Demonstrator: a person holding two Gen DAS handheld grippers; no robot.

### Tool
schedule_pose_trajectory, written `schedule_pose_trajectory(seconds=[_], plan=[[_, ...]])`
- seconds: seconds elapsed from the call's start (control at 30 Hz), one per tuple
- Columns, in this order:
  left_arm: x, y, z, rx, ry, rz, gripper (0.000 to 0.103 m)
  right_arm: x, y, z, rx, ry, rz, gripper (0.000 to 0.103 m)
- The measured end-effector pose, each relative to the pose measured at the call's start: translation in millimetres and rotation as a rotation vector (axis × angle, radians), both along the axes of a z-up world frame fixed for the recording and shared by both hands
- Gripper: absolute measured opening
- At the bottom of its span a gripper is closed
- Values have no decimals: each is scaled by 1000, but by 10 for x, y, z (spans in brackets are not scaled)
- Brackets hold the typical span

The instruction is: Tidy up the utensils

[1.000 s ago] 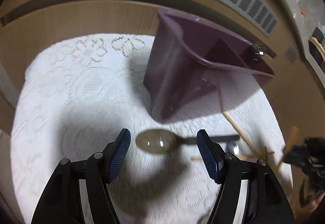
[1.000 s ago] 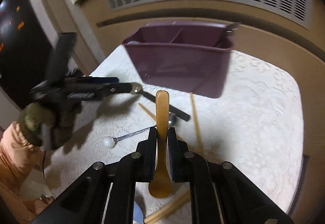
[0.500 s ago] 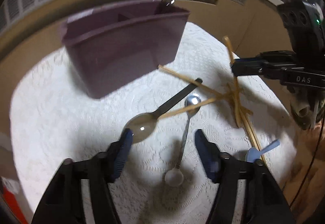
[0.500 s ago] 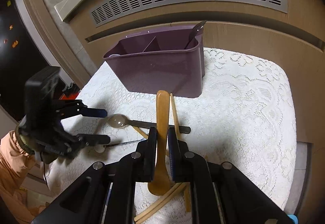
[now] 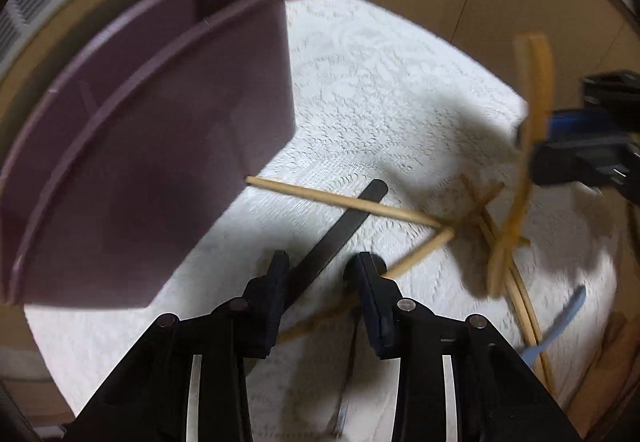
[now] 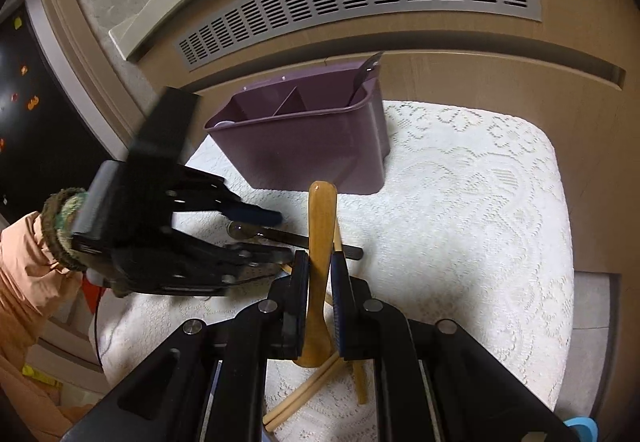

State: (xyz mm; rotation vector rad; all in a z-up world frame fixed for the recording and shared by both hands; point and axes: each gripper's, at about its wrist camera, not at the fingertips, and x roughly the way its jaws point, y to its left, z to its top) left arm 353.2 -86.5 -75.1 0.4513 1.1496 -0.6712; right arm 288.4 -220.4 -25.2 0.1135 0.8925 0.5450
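Left wrist view: the left gripper point(image 5: 320, 270) pointed steeply down at the lace cloth point(image 5: 400, 81), its jaws closing around the flat black handle of the dark-handled spoon point(image 5: 340, 230), which ran from bottom centre toward mid-frame. The pads did not yet appear to press on it. A chopstick point(image 5: 344, 201) lay across that handle; further sticks crossed at centre right, and a blue spoon point(image 5: 560, 326) lay at the lower right edge. The purple caddy point(image 5: 140, 161) filled the left half of the frame.

Right wrist view: the right gripper point(image 6: 320, 274) was clamped on the wooden spoon point(image 6: 321, 217) at bottom centre, handle pointing up toward the caddy point(image 6: 304, 145) at upper centre. One utensil already stood in the caddy's right-hand compartment.

Handling, as judged — the dark-handled spoon looked light and rigid, with a thin, smooth handle lying flat on soft lace, so it was likely to slip or pivot if pinched near one end. A hold across the handle's width, close to the bowl and clear of the overlying chopstick, seemed soundest. The wooden spoon — light, stiff, less slippery — was gripped low on its shaft near the bowl, which seemed secure.
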Motion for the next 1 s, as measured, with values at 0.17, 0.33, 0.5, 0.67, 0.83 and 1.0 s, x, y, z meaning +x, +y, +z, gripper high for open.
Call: schedule_pose_trajectory(seconds=[0.17, 0.33, 0.5, 0.67, 0.83, 1.0], plan=[[50, -13, -27, -18, 19, 101, 26, -26, -47, 9, 19, -2, -4, 11], [-276, 228, 9, -2, -3, 211, 17, -65, -69, 66, 30, -19, -3, 11], [-600, 470, 69, -51, 53, 246, 14, -69, -28, 108, 33, -25, 3, 11], [-629, 349, 34, 25, 6, 157, 15, -62, 70, 129, 28, -27, 16, 11], [-348, 217, 20, 2, 71, 136, 17, -102, 80, 127, 9, -23, 15, 11], [-250, 160, 36, -17, 56, 182, 14, -139, 60, 176, -4, -31, 4, 11]])
